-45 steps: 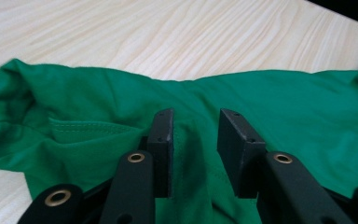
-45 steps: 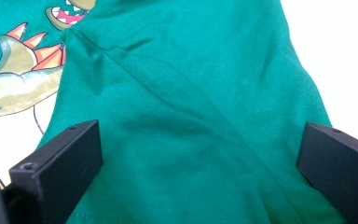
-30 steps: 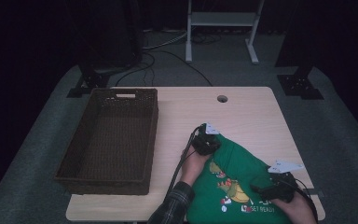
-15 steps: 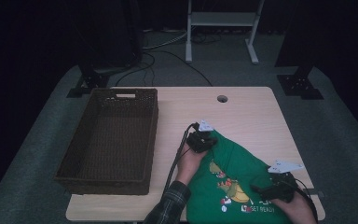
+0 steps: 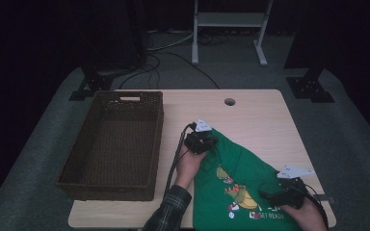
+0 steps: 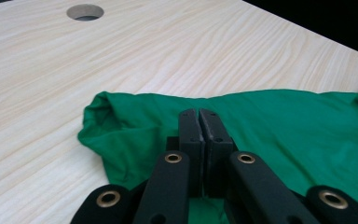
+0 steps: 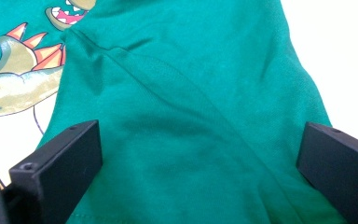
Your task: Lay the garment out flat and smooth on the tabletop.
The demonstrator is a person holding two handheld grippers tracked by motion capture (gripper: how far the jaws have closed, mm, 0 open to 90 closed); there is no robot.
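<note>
Basket [image 5: 115,139] blocks left; table [image 5: 255,115] far side free.

Left gripper [image 5: 211,140] jaws pressed together (left forearm stretched forward), right gripper [image 5: 269,194] jaws wide apart

Shirt [image 5: 250,168] — green, with a cartoon print in olive, orange spikes, red mouth (white lettering below). Basket [image 5: 113,144] dark brown wicker. Table [image 5: 260,115] — pale wood grain. Sleeve [image 5: 171,209] dark plaid.
</note>
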